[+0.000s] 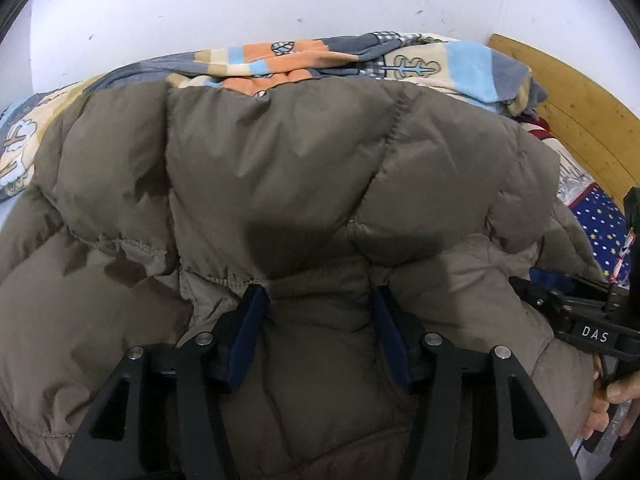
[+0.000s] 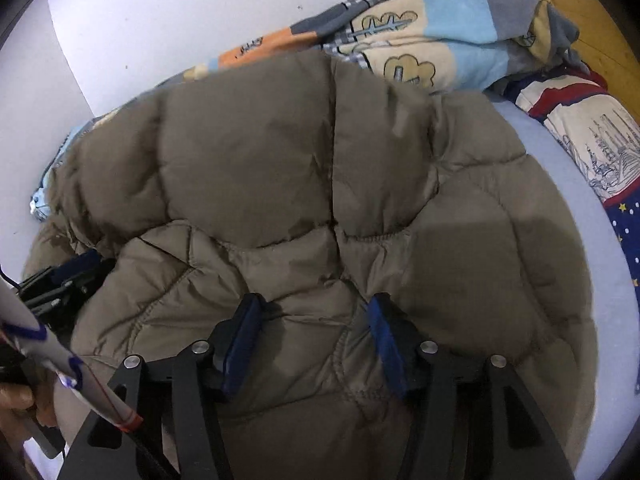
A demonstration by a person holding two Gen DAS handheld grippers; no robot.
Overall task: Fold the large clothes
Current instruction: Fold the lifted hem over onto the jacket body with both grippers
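Note:
A large brown puffer jacket [image 1: 280,184] lies bunched on the bed and fills both views [image 2: 280,168]. My left gripper [image 1: 318,300] has its blue-padded jaws apart with a thick fold of the jacket's near edge between them. My right gripper [image 2: 314,308] stands the same way on the jacket's near edge, jaws apart with padded fabric between them. The right gripper shows at the right edge of the left wrist view [image 1: 576,312]. The left gripper shows at the left of the right wrist view [image 2: 64,280].
A colourful patterned blanket [image 1: 360,60] is piled behind the jacket against the white wall [image 1: 280,0]. A wooden headboard [image 1: 580,112] and a starred pillow [image 2: 592,128] are at the right. A pale blue sheet [image 2: 592,264] shows beside the jacket.

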